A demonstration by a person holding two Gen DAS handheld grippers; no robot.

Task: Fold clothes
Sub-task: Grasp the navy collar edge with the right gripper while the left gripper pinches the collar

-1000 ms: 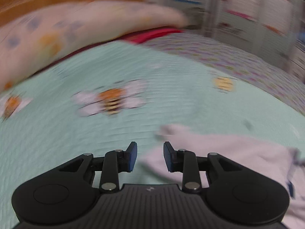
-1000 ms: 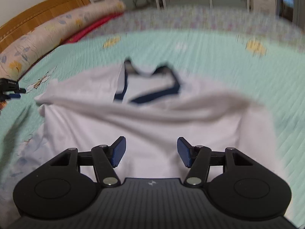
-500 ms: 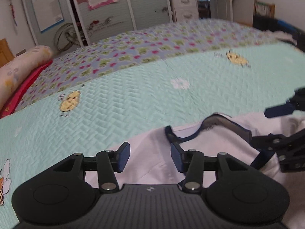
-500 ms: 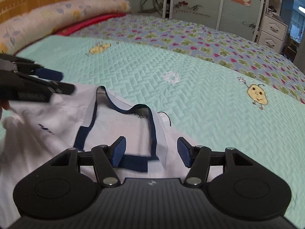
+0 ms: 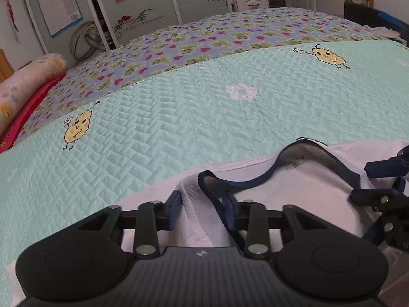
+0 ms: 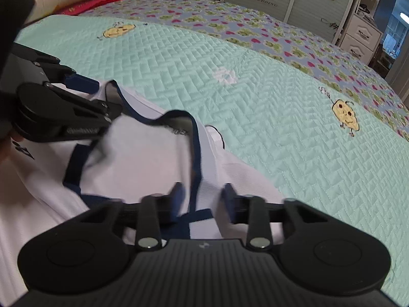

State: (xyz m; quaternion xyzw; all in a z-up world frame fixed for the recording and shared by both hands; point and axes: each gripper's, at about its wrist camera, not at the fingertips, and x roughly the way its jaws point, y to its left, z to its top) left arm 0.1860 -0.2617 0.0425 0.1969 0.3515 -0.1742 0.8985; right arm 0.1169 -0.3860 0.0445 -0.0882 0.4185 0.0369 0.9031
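White shirt [image 5: 306,192] lies on the quilted bed [image 5: 179,128]. Left hand-held gripper [image 5: 203,209] straddles the navy collar [image 5: 245,183], fingers apart; right hand-held gripper [image 6: 203,202] likewise apart, though blurred, apparently unclamped.

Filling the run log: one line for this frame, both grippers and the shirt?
stage: grasping collar | left gripper: open, straddling collar edge | right gripper: open, straddling collar's other side | white shirt: on mint quilt, unfolded

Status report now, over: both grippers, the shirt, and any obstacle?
Left gripper and right gripper open, each straddling the collar. White shirt flat on the quilt, not yet folded. No obstacle seen.
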